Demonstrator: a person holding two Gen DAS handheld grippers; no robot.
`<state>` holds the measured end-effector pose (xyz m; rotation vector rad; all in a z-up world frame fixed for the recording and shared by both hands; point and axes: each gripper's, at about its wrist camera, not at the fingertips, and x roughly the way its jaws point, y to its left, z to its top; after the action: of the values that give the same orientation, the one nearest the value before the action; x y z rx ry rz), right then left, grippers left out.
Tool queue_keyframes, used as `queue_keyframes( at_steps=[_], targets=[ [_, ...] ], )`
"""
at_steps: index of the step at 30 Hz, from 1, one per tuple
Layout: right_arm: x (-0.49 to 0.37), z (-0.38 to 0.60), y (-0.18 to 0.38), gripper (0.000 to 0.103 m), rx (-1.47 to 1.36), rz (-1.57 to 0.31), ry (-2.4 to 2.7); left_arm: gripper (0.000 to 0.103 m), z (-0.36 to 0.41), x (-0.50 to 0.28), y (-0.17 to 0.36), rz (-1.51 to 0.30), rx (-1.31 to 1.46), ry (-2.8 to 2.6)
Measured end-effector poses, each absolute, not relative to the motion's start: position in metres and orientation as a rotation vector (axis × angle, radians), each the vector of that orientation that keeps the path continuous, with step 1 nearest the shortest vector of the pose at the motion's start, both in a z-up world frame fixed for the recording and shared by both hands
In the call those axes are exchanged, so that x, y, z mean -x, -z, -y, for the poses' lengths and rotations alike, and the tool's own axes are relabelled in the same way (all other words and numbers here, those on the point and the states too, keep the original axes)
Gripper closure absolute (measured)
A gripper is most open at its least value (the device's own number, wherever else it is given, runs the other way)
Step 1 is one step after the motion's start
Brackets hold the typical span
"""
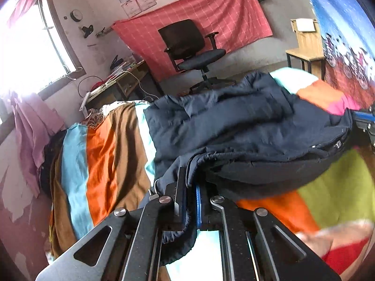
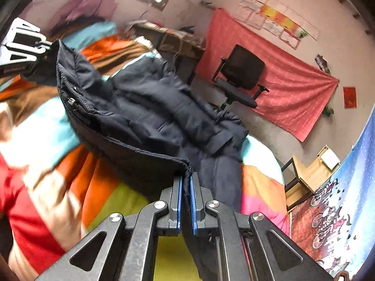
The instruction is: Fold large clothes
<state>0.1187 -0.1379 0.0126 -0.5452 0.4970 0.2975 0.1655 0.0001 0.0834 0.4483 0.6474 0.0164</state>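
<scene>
Navy quilted jacket rumpled, hem lifted off striped bedspread.

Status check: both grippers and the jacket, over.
Left gripper and right gripper both shut on the dark navy padded jacket, hem lifted off the striped multicolour bedspread. Nothing in the way.

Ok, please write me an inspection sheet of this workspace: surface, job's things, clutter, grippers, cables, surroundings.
Surface: bed with striped bedspread, orange, brown, light blue, green.
Job's things: navy padded jacket, near hem raised off the bed.
Clutter: pink cloth hanging under the window.
Grippers: left gripper shut on the jacket's hem; right gripper shut on the hem's other end.
Cables: white cables on the desk.
Surroundings: office chair, red wall cloth, wooden stand.
</scene>
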Motion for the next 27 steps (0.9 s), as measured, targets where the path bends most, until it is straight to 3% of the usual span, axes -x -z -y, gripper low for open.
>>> queue_keyframes(
  at_steps=[11, 20, 27],
  targets=[
    [-0.254, 0.136, -0.109, 0.097, 0.524, -0.433, -0.257, 0.099, 0.004, -0.318, -0.128, -0.631, -0.527, -0.09],
    [-0.39, 0.124, -0.098, 0.097, 0.55, -0.516, -0.215, 0.099, -0.025, -0.428, -0.109, -0.578, -0.426, -0.075],
    [-0.451, 0.109, -0.08, 0.097, 0.631, -0.492, -0.16, 0.099, -0.042, -0.5, -0.089, -0.575, -0.334, -0.112]
  ],
)
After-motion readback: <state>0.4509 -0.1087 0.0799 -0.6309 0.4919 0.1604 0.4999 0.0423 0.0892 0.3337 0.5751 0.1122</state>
